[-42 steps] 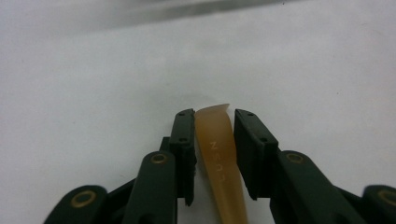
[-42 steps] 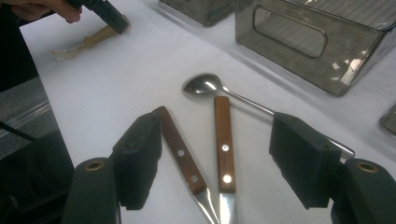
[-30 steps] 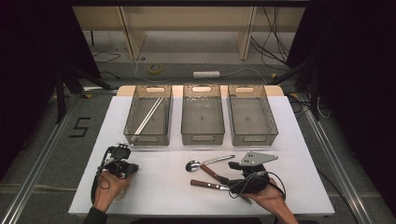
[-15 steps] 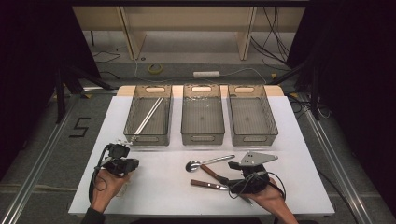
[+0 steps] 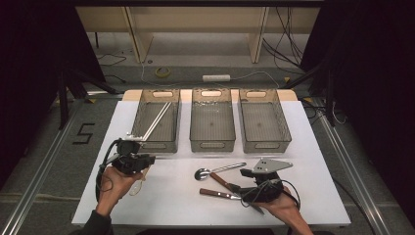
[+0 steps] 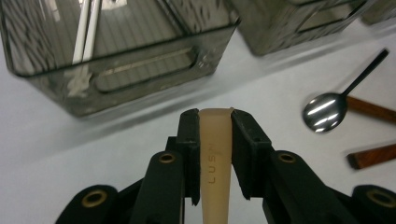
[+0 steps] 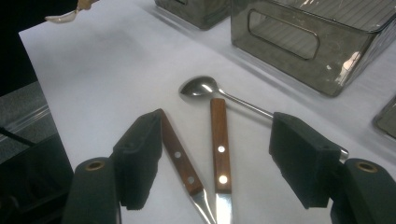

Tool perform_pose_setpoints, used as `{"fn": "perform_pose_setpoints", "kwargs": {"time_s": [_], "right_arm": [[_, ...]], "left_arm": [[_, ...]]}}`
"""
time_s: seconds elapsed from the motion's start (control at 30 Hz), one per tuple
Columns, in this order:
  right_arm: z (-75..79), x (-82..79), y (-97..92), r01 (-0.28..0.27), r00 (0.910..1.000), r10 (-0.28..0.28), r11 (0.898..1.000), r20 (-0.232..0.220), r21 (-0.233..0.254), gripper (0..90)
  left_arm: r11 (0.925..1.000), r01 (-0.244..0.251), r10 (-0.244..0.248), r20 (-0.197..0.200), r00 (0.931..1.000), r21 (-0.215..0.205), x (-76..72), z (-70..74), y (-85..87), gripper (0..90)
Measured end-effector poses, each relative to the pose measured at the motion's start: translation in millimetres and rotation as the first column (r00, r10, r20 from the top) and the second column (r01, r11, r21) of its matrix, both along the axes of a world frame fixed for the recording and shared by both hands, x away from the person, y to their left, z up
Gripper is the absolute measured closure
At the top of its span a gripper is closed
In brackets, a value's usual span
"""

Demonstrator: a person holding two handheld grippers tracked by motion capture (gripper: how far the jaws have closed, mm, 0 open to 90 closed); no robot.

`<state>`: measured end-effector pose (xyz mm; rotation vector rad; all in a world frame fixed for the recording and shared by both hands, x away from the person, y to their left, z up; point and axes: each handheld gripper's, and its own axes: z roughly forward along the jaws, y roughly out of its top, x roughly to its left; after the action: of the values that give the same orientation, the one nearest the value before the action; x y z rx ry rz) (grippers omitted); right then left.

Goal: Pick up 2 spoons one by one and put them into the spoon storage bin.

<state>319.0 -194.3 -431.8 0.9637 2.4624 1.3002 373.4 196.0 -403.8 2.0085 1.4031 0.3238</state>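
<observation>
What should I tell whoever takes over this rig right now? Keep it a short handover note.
Left tongs: shut on the cream plastic spoon, lifted off the table in front of the left bin.
Right tongs: open, low over two wooden-handled knives, gripping nothing.
Metal spoon lies beside the knives.
Done: white chopsticks are in the left bin; middle bin and right bin look empty.
Left: bin the plastic spoon, metal spoon and knives.
</observation>
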Motion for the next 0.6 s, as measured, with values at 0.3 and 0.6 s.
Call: {"fn": "perform_pose_setpoints", "kwargs": {"time_s": [0.3,0.6], "right_arm": [[-0.2,0.5,-1.7,0.005,1.0000,-0.005,1.000,0.001,0.003,35.6],[-0.2,0.9,-3.1,0.004,1.0000,-0.004,1.000,0.001,0.013,35.3]], "left_arm": [[0.9964,0.073,-0.071,0.045,0.9965,-0.043,16.6,19.4,-26.3,73.8],[0.9905,0.129,-0.124,0.083,0.9888,-0.048,37.2,35.5,-54.0,73.7]]}}
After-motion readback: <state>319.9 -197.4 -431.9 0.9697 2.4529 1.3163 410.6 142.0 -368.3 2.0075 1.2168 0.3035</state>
